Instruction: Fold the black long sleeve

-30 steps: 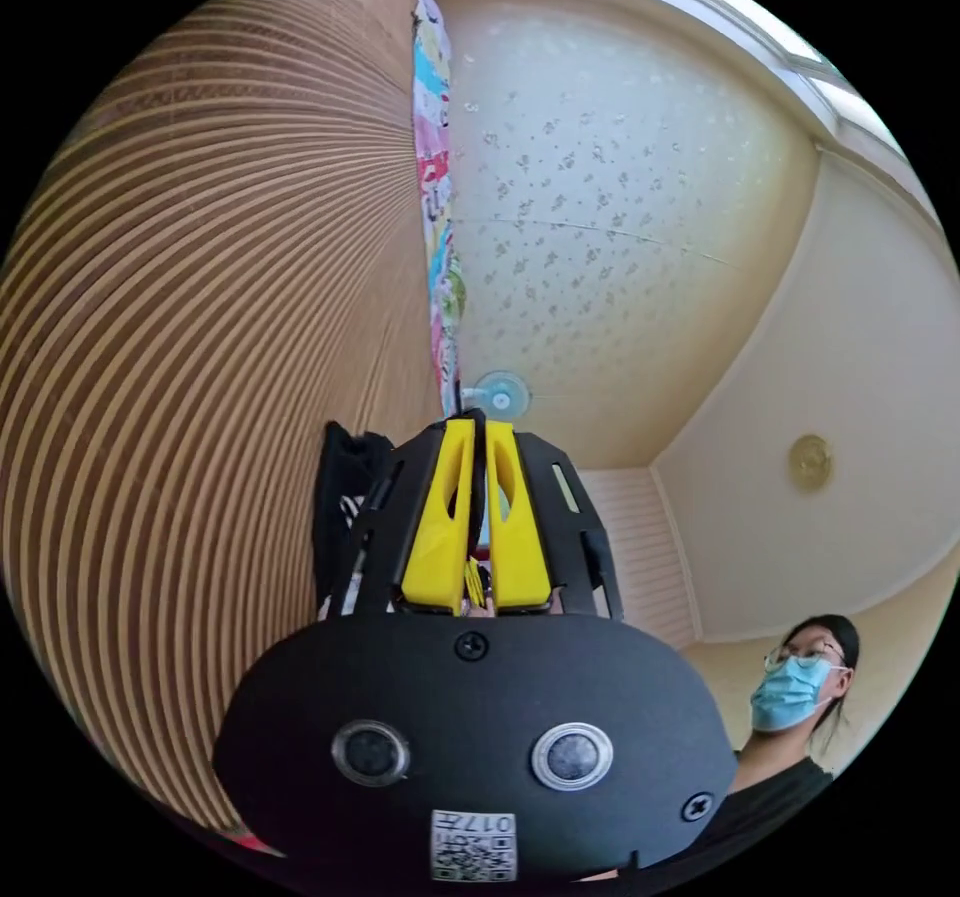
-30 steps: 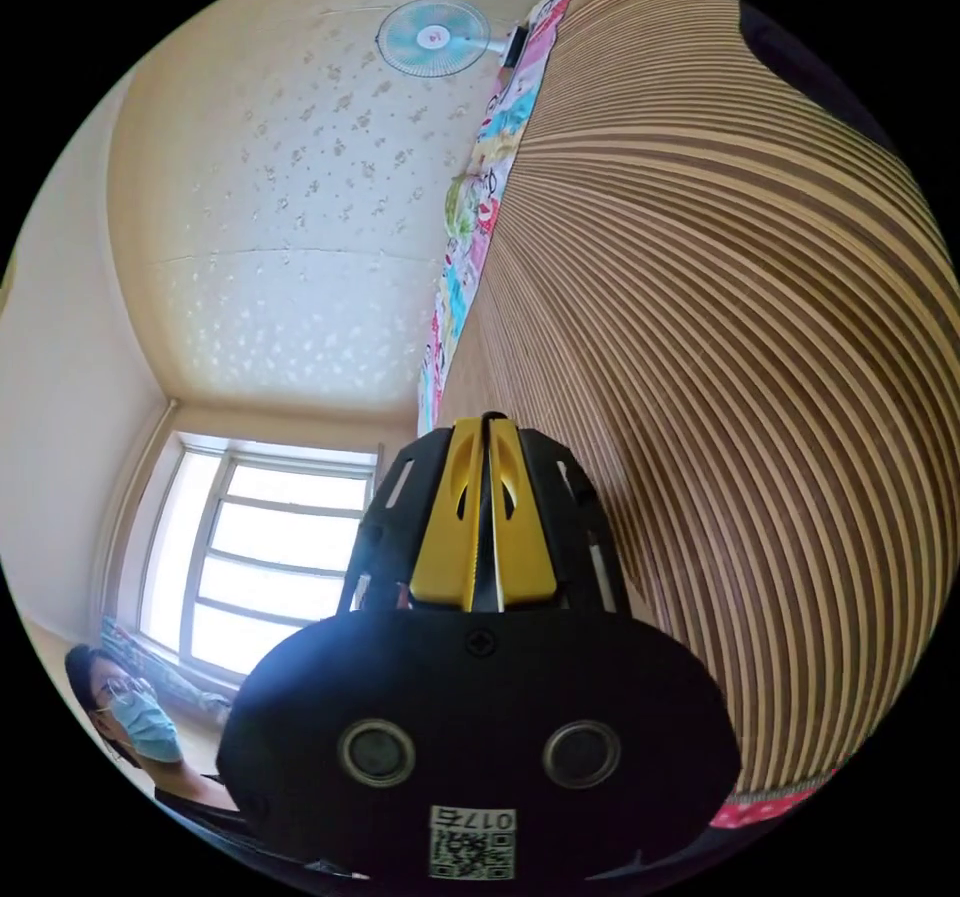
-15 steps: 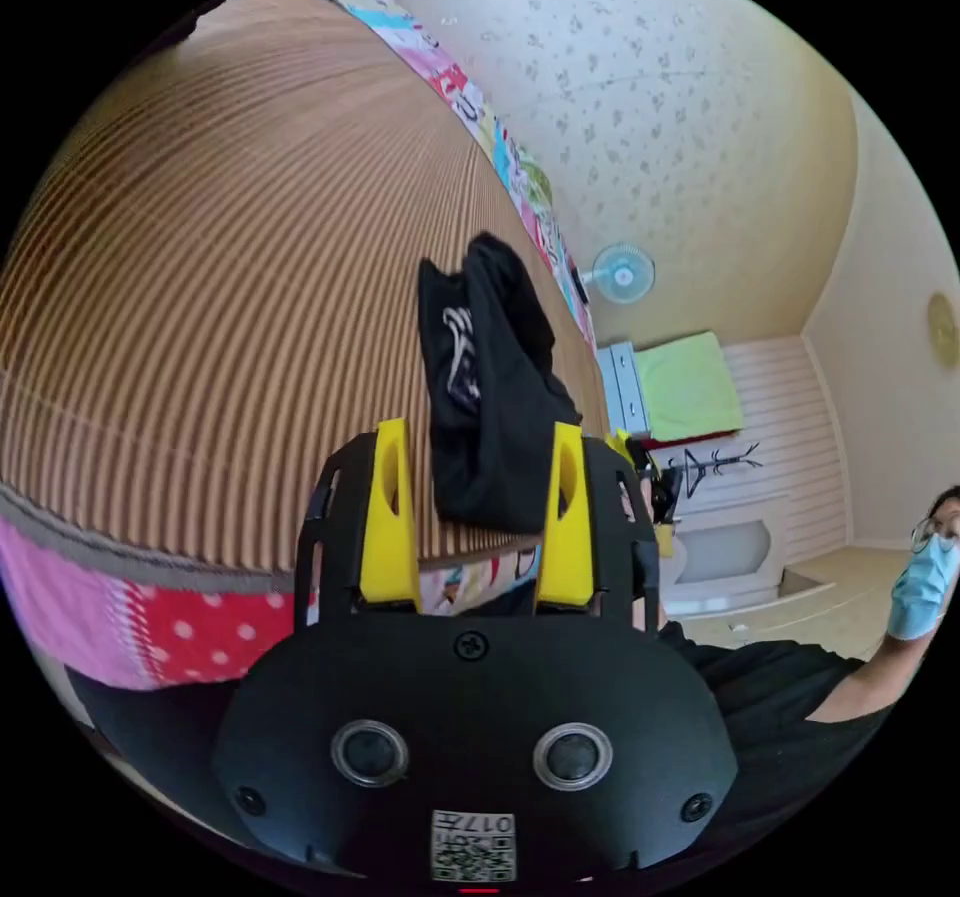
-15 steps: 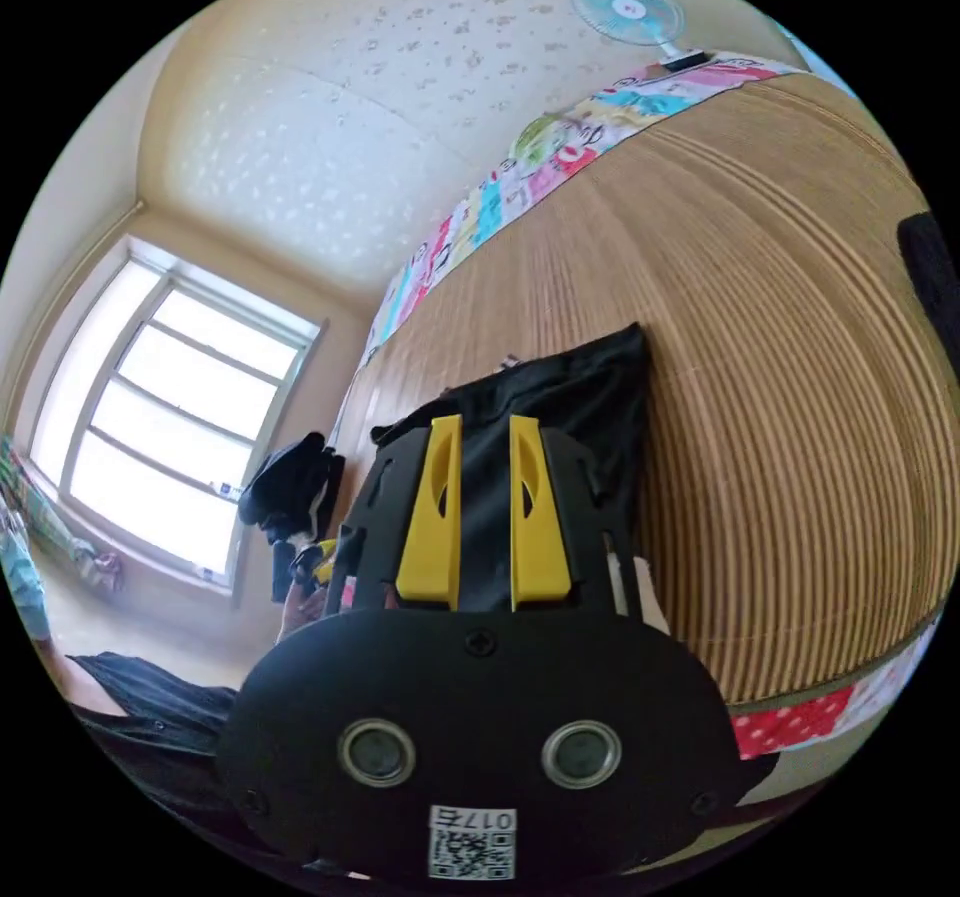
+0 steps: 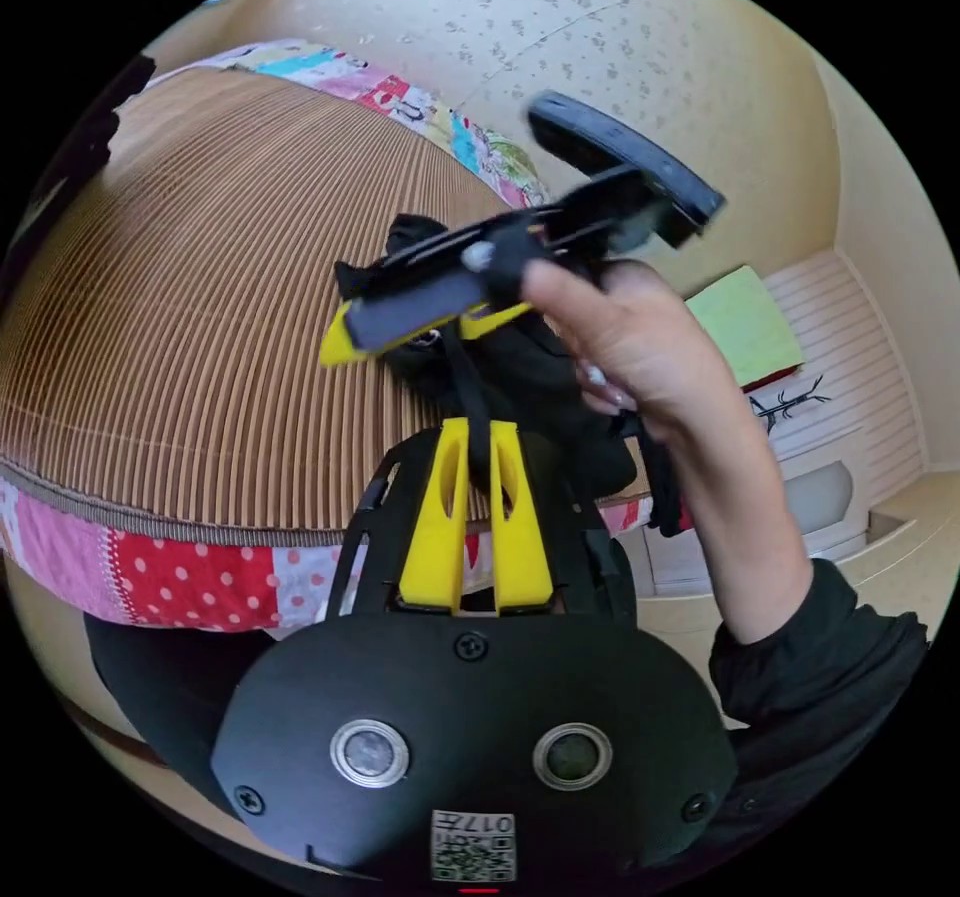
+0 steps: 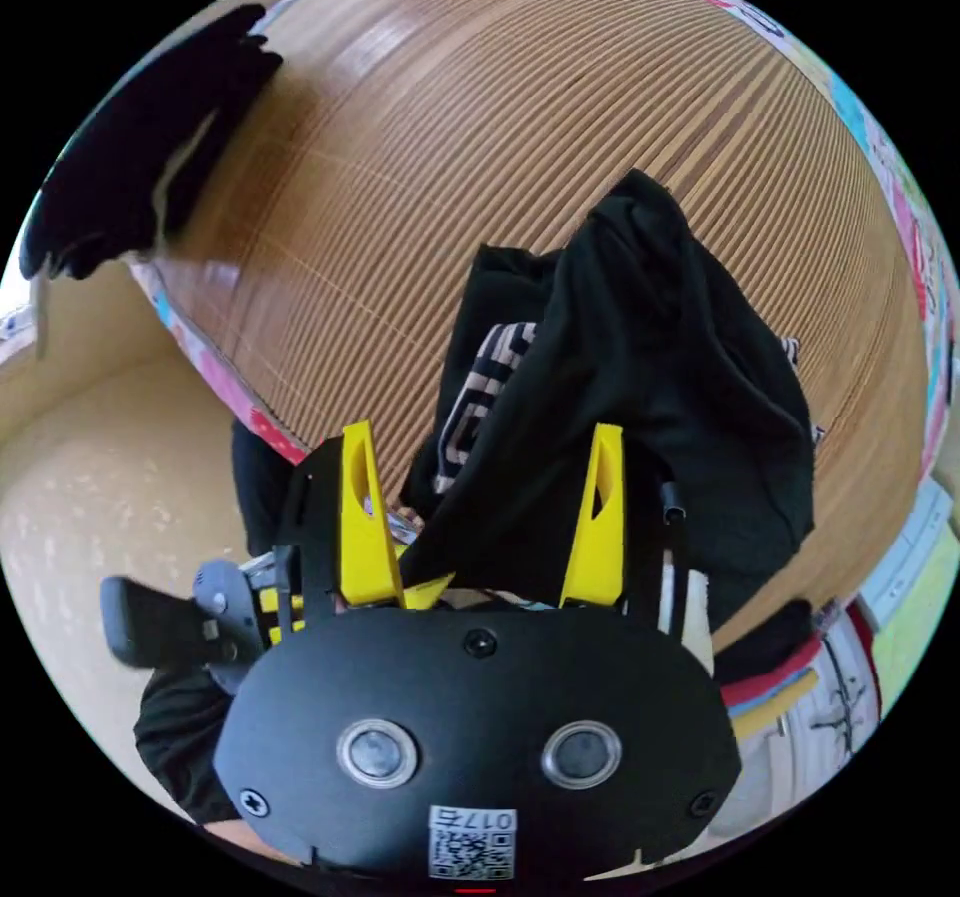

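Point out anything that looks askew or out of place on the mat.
The black long sleeve lies bunched in a crumpled heap near the edge of the striped mat, not spread flat. The left gripper pinches a fold of it, while the right gripper is open above it. Another dark garment sits at the mat's edge.

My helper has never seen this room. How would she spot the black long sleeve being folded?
Find the striped bamboo mat. Near its patchwork-bordered edge lies the black long sleeve, a crumpled heap showing a pale print, between the right tool's jaws. The other dark garment sits apart at the mat's far edge.
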`<state>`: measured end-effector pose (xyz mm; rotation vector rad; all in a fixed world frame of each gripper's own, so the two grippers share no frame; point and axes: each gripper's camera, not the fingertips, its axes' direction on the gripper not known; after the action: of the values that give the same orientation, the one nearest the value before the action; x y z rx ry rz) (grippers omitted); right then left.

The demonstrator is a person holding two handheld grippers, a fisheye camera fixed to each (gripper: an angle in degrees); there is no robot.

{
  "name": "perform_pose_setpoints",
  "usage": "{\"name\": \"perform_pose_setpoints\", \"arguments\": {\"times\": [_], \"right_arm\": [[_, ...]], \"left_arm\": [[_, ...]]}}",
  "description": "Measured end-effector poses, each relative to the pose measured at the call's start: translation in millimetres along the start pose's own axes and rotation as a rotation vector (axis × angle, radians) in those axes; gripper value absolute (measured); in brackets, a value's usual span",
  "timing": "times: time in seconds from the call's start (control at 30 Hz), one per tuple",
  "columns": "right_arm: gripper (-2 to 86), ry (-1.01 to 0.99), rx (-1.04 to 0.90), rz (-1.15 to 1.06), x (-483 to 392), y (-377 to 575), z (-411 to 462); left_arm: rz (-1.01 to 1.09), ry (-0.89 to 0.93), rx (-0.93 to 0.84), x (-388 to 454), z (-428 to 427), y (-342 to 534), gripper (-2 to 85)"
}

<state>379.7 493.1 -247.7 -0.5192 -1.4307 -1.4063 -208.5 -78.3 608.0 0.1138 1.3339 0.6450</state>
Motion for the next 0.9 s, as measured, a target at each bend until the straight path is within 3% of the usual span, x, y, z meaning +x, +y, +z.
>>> {"name": "perform_pose_setpoints", "arguments": {"times": [0.07, 0.13, 0.2, 0.3, 0.37, 0.47, 0.53, 0.67, 0.8, 0.9], "right_arm": [[12.6, 0.269, -0.105, 0.028, -29, -11, 17], [7.6, 0.448, -0.095, 0.038, -41, -5, 20], [6.6, 0.485, -0.026, 0.050, -41, 14, 7], [6.2, 0.200, 0.203, 0.087, 7, 76, -46], [6.3, -0.161, 0.428, 0.142, 90, 153, -78], [6.5, -0.599, 0.700, 0.171, 208, 259, -65], [6.8, -0.738, 0.772, 0.257, 269, 313, -35], [10.7, -0.827, 0.849, 0.516, 359, 415, 54], [13.7, -0.857, 0.875, 0.622, 365, 490, 105], [14.5, -0.933, 0.971, 0.641, 338, 550, 135]], "left_arm": [[0.017, 0.026, 0.024, 2, -5, 3, 3.7], [0.030, 0.060, 0.036, 3, -11, 6, 3.9], [0.061, 0.081, 0.050, 5, -17, 8, 4.5], [0.179, 0.249, 0.132, 10, -38, 19, 6.8], [0.203, 0.395, 0.159, 4, -46, 26, 7.7], [0.151, 0.488, 0.101, -13, -38, 28, 11.5], [0.138, 0.495, 0.066, -21, -21, 30, 14.2], [0.083, 0.492, -0.027, -27, 30, 31, 16.6], [0.013, 0.434, -0.222, -26, 105, 29, 18.0], [0.014, 0.407, -0.298, -25, 139, 28, 13.3]]}}
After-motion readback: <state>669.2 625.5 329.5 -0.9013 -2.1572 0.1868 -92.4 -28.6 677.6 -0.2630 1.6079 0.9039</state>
